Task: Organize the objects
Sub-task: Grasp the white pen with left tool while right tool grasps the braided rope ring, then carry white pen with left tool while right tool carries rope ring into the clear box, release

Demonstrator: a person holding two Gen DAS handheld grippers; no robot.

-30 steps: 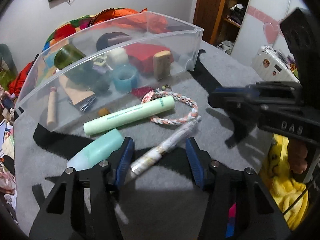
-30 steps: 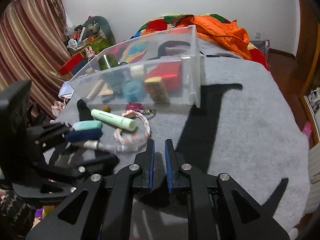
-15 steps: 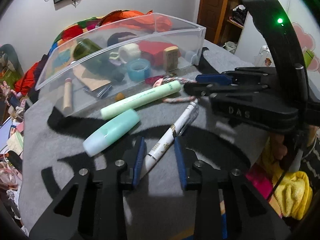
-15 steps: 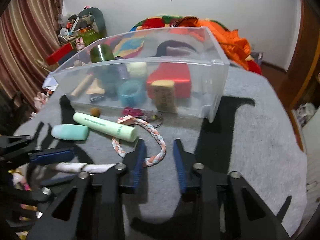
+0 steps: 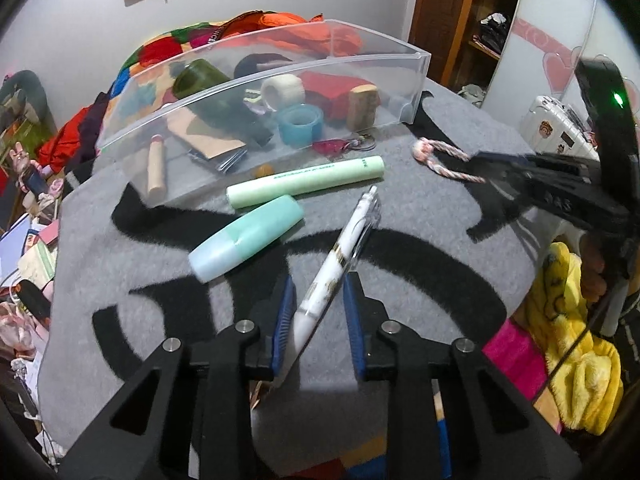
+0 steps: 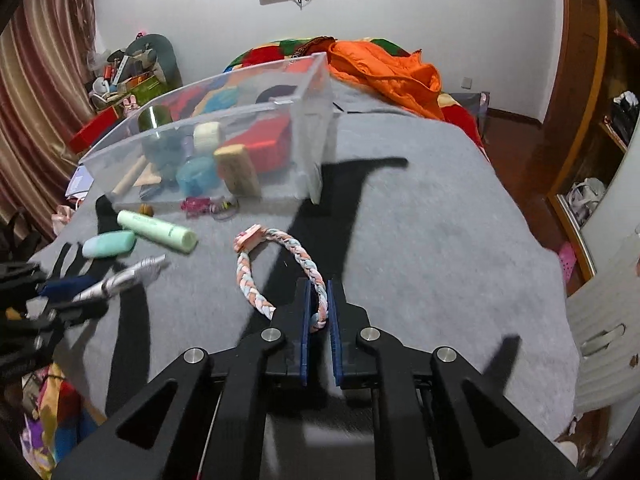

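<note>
The white marbled pen with a clear barrel and gold flecks [image 5: 340, 256] is held between the blue pads of the left hand-held gripper [image 5: 318, 312], pinched near its rear end and slanting up and away, its clip end pointing toward the clear plastic storage bin [image 5: 416, 80]. In the right wrist view the pen appears blurred and raised off the grey felt-covered tabletop [image 6: 420, 200]. The braided pink, white and blue cord loop [image 6: 280, 272] is clamped at one side of its ring by the right hand-held gripper [image 6: 319, 304], whose jaws are pressed nearly together on the braid; the rest of the loop lies or trails on the tabletop toward the bin. The step in hand is judged to be carrying both items to the bin, which already contains a blue tape roll [image 5: 300, 124], a wooden block [image 5: 362, 106], a red box [image 5: 332, 88] and a dark green cylinder [image 5: 208, 88]. Because the pen is gripped off-centre, it is best kept pinched firmly and lifted well over the near wall before release, so that the long free end is not caught on the rim. The loop is limp and will dangle, so it should be raised high enough that its hanging part clears the wall. The pale green tube [image 5: 304, 182] and the mint and pale blue capsule-shaped highlighter [image 5: 246, 238] lie just in front of the bin and should not be swept by either item in passing.
</note>
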